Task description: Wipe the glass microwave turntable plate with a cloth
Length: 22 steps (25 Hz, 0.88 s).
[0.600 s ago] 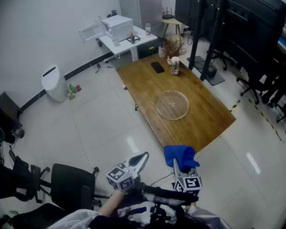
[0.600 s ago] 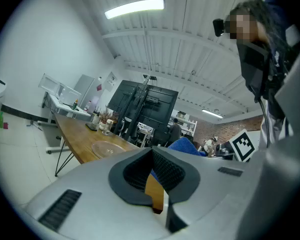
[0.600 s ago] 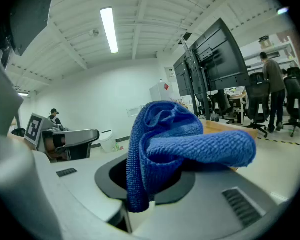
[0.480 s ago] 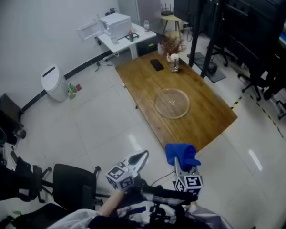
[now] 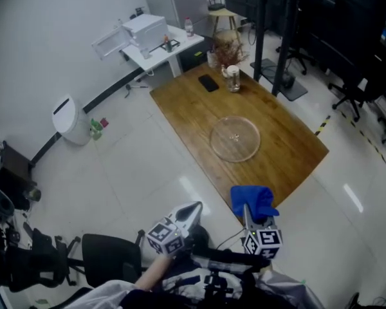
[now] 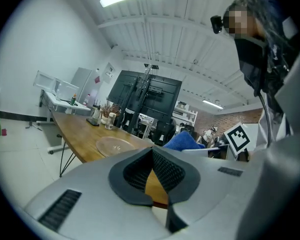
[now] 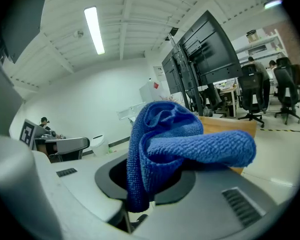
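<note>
The round glass turntable plate (image 5: 235, 138) lies flat in the middle of a wooden table (image 5: 289, 140); it also shows in the left gripper view (image 6: 115, 145). Both grippers are held close to my body, short of the table's near corner. My right gripper (image 5: 247, 212) is shut on a bunched blue cloth (image 5: 252, 200), which fills the right gripper view (image 7: 175, 134) and hides the jaw tips. My left gripper (image 5: 192, 212) sits to its left with the tips together and nothing between them (image 6: 151, 156).
A black phone (image 5: 209, 82), a glass cup (image 5: 233, 79) and a vase of dried stems (image 5: 222, 53) stand at the table's far end. Beyond is a white side table with a microwave (image 5: 145, 29). A white bin (image 5: 69, 118) and black chair (image 5: 109, 259) are on the left, black racks (image 5: 289, 31) on the right.
The whole head view has shifted: the table and plate sit slightly nearer and further right. Both grippers keep the same pose, and the cloth stays in the right one.
</note>
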### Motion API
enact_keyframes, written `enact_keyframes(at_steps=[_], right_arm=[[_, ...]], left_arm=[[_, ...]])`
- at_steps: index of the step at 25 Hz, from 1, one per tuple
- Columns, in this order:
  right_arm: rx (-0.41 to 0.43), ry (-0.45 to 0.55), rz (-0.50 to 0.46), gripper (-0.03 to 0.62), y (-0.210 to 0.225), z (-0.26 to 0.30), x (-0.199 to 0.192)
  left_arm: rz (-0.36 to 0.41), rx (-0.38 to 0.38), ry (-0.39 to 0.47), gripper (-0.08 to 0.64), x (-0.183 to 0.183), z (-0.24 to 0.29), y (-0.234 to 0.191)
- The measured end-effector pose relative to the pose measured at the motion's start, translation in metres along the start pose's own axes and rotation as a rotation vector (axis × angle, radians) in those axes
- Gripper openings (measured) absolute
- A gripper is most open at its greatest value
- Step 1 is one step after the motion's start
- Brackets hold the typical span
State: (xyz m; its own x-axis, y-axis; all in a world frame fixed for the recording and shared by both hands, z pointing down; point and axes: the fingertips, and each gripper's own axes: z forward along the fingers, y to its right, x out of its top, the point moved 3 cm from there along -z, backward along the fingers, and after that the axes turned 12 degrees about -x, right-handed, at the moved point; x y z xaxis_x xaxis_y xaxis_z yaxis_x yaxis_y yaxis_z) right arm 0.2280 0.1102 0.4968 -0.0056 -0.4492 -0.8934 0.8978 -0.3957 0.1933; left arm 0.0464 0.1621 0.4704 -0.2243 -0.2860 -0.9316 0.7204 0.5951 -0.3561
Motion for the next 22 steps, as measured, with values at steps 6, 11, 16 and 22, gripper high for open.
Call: enact_keyframes(at_steps=[6,11,16,22], right_arm=[[-0.105,0.018,0.047,0.08,-0.004,0.055,0.019],[-0.202,0.025,0.096,0.08,-0.03,0.103,0.034],[-0.291,0.006,0.086,0.08,-0.06,0.139,0.049],[-0.327,-0.04,0.056,0.08,-0.077,0.166,0.057]], left_arm=[[0.0,-0.098,-0.041,0.0,0.018,0.021,-0.067],[0.007,-0.202,-0.085,0.0,0.045,0.017,-0.126],[-0.01,-0.24,-0.094,0.0,0.056,0.008,-0.193],[-0.055,-0.221,-0.028,0.0,0.074,0.006,-0.251]])
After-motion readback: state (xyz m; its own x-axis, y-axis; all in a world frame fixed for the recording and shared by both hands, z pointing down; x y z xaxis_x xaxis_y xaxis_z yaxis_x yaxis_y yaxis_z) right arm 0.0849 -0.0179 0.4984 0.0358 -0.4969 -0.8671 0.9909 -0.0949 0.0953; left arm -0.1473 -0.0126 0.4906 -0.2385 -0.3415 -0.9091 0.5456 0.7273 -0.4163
